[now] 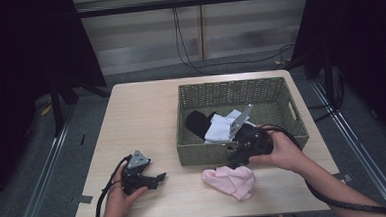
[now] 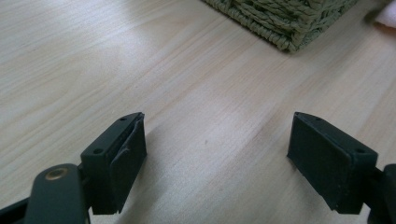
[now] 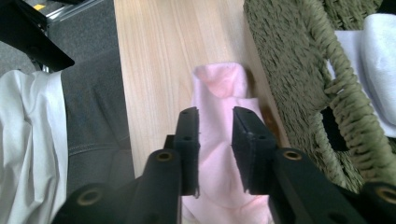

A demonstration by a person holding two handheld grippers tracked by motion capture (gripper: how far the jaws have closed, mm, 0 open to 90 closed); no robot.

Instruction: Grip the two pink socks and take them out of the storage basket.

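Observation:
A pale pink sock (image 1: 230,180) (image 3: 219,93) lies crumpled on the wooden table (image 1: 141,116), just in front of a green woven basket (image 1: 230,85) (image 3: 299,70). My right gripper (image 1: 232,162) (image 3: 215,114) points down at the sock by the basket's front wall. Its jaws stand a little apart, and the pink cloth lies between and below them without being pinched. My left gripper (image 1: 160,177) (image 2: 217,121) rests low over bare table at the front left. Its jaws are wide apart with nothing between them.
Inside the basket lie a black garment (image 1: 197,122) and white cloths (image 1: 221,127) (image 3: 378,46). The basket's corner (image 2: 280,18) sits ahead of the left gripper. The table's front edge runs close to the sock, and the person's white shirt (image 3: 28,140) lies beyond it.

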